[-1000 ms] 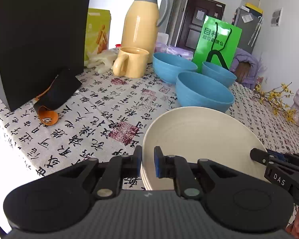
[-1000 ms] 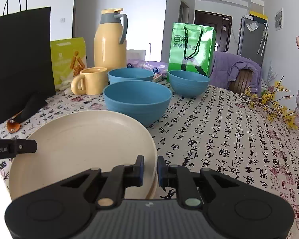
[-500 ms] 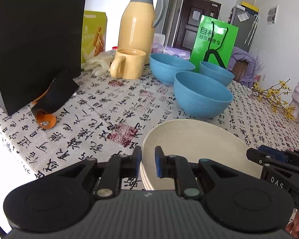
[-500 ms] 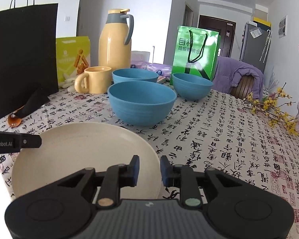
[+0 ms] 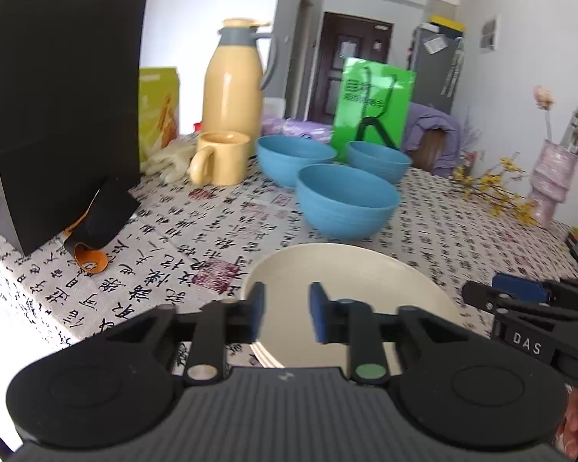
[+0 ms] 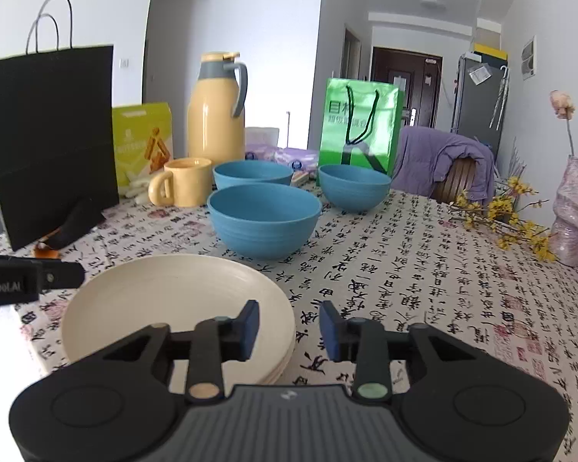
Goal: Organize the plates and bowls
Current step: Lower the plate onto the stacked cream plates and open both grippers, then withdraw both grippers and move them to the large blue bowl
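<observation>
A stack of cream plates point(image 5: 346, 288) point(image 6: 177, 300) lies on the table near its front edge. Three blue bowls stand behind it: the nearest point(image 5: 346, 202) point(image 6: 264, 219), one at the back left point(image 5: 294, 158) point(image 6: 252, 175), one at the back right point(image 5: 377, 159) point(image 6: 354, 188). My left gripper point(image 5: 286, 313) is open and empty, above the stack's left rim. My right gripper point(image 6: 289, 331) is open and empty, above the stack's right rim. Each gripper's tip shows in the other's view.
A yellow mug point(image 5: 219, 158), a yellow thermos point(image 5: 235, 84), a black paper bag point(image 5: 65, 104), a green bag point(image 5: 373, 104) and a snack box point(image 6: 142, 138) stand at the back. A pink vase point(image 6: 574, 208) with yellow flower twigs point(image 6: 497, 215) is at the right.
Both grippers have opened, let go of the top plate and drawn back a little. The plate now rests on the stack.
</observation>
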A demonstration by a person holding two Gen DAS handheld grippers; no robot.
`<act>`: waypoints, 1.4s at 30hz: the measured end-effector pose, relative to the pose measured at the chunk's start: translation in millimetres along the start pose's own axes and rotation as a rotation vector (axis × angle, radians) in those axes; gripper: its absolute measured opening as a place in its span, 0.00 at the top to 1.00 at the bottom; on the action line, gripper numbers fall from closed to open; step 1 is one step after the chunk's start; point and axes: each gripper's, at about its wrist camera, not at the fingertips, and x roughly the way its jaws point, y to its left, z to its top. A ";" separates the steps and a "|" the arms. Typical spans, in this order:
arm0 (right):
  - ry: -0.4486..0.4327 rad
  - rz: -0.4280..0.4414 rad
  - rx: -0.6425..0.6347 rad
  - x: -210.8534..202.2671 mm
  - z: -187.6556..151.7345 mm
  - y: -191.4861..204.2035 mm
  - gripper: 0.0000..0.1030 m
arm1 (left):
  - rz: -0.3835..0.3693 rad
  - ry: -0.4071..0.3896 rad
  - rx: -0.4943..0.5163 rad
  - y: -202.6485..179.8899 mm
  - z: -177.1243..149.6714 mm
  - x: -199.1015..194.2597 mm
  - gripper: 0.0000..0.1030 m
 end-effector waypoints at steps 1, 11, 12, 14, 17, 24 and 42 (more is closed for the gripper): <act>-0.008 0.003 0.003 -6.7 -2.6 -0.8 0.59 | -0.007 -0.011 0.012 -3.0 -2.5 -6.0 0.62; -0.089 -0.018 0.033 -67.6 -32.1 -18.4 0.36 | -0.086 -0.079 0.073 -32.2 -24.2 -52.0 0.31; -0.101 -0.024 0.038 -73.2 -35.0 -20.9 0.32 | -0.095 -0.085 0.080 -35.0 -26.2 -55.6 0.28; -0.118 -0.037 0.047 -81.9 -40.1 -25.6 0.29 | -0.110 -0.093 0.090 -40.1 -29.6 -61.4 0.25; -0.124 -0.052 0.064 -89.8 -46.2 -33.8 0.28 | -0.125 -0.097 0.098 -44.1 -33.5 -67.0 0.24; -0.137 -0.074 0.088 -97.2 -49.7 -45.3 0.25 | -0.134 -0.094 0.080 -42.9 -30.5 -65.1 0.23; -0.103 -0.035 0.187 -14.2 1.5 -62.6 0.25 | -0.117 -0.036 0.026 -6.2 35.0 24.0 0.29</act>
